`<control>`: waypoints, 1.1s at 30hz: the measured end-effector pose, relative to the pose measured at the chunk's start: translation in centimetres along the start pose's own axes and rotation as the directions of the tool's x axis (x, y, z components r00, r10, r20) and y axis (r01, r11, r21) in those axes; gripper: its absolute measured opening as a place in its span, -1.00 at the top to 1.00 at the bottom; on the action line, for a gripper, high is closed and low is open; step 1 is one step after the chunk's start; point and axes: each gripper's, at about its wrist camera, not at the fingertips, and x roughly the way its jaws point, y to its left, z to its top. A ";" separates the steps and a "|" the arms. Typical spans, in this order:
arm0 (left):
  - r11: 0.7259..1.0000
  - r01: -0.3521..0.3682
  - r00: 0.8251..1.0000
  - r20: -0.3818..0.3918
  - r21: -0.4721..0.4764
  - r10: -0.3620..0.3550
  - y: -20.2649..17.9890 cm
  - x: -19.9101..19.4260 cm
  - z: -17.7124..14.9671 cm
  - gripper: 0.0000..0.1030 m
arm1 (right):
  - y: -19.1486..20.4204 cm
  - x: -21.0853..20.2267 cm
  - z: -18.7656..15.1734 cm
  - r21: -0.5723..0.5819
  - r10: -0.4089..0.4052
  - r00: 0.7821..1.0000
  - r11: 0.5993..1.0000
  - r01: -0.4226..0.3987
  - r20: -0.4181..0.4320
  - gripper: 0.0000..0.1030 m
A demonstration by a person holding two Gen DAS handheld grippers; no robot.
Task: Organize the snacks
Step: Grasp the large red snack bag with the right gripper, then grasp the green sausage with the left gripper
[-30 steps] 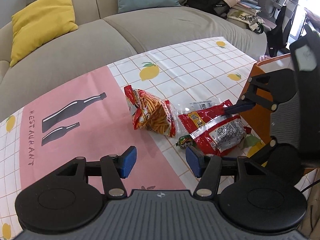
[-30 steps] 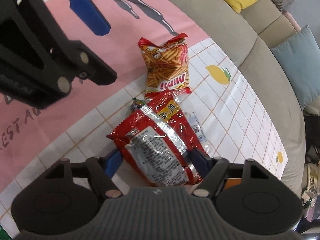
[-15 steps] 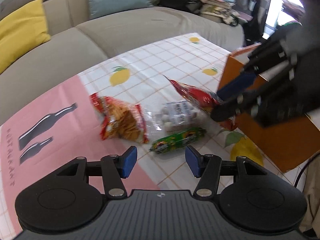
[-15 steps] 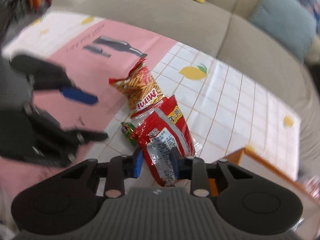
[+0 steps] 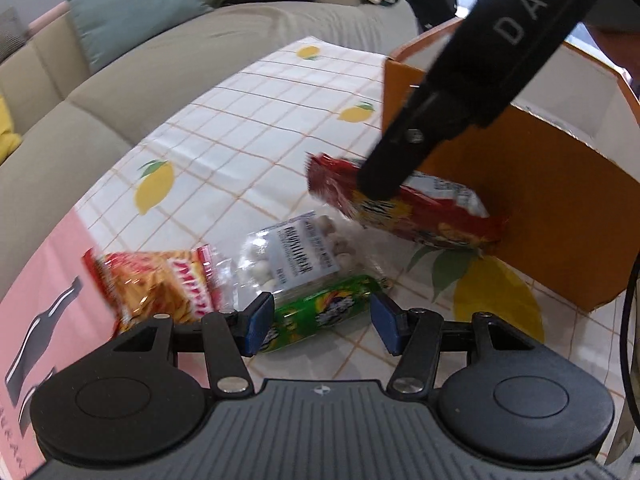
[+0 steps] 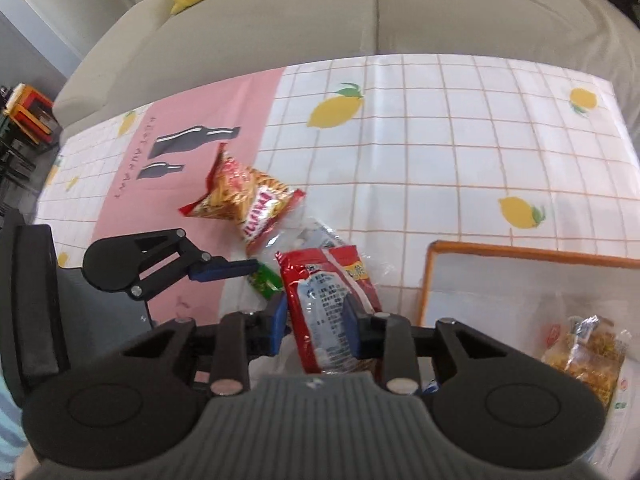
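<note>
Mid-transfer: right claw (image 6: 315, 325) clamped on the red snack pack (image 6: 326, 312), lifted off the bench (image 6: 460, 152), orange box (image 6: 520, 254) at three o'clock. Next: carry over the rim, then release. Left claw (image 5: 318, 326) wide, straddling the green roll (image 5: 320, 314), untouched at six o'clock.

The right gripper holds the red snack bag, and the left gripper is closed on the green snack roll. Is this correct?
Not fully. In the left wrist view the left gripper is open, its pads apart on either side of the green snack roll, not closed on it. The right gripper does hold the red snack bag.
</note>
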 end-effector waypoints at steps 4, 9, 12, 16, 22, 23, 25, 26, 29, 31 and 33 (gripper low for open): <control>0.999 -0.030 0.999 -0.016 0.039 0.030 -0.8 0.5 0.2 -0.26 | 1.1 0.6 0.1 -0.112 -0.074 0.997 0.991 0.074 0.004 0.44; 0.999 -0.020 0.998 -0.059 0.039 0.022 -1.3 -0.3 -0.1 -0.12 | 1.4 0.8 0.2 -0.148 -0.063 0.998 0.987 0.060 -0.013 0.40; 1.000 0.011 0.996 -0.088 0.023 -0.009 -1.4 -1.2 -0.6 0.00 | 1.5 1.1 0.1 -0.168 -0.049 0.999 0.985 0.045 -0.020 0.30; 0.995 0.088 0.987 -0.129 -0.054 -0.094 -0.7 -1.7 -1.5 0.45 | 1.9 1.2 -0.1 -0.186 -0.056 0.998 0.981 0.051 -0.021 0.24; 0.998 0.038 0.999 -0.025 0.041 -0.037 -1.2 -2.9 -1.9 0.06 | 2.0 0.7 -1.0 -0.185 -0.036 0.999 0.982 0.035 -0.001 0.22; 0.997 0.030 0.999 -0.022 0.076 -0.028 -1.5 -2.7 -1.6 -0.01 | 2.0 0.6 -1.1 -0.182 -0.032 0.999 0.983 0.032 0.004 0.22; 0.984 0.001 1.000 -0.024 0.180 0.004 -2.4 -2.3 -1.2 -0.02 | 2.0 0.4 -1.4 -0.179 -0.022 1.000 0.984 0.024 0.012 0.20; 0.972 -0.013 0.999 -0.027 0.233 0.019 -2.9 -2.0 -1.1 -0.02 | 2.0 0.3 -1.5 -0.178 -0.019 1.000 0.984 0.021 0.014 0.20; 0.935 -0.012 0.996 -0.083 0.353 0.045 -3.6 -0.4 -0.8 -0.02 | 2.0 0.2 -1.6 -0.177 -0.018 1.000 0.984 0.021 0.019 0.18; 0.920 -0.008 0.992 -0.116 0.393 0.058 -3.8 0.4 -0.7 -0.02 | 2.0 0.3 -1.6 -0.177 -0.020 1.000 0.984 0.023 0.018 0.18; 0.924 -0.009 0.991 -0.121 0.383 0.059 -3.7 0.9 -0.4 -0.02 | 2.1 0.3 -1.6 -0.182 -0.023 1.000 0.983 0.026 0.020 0.18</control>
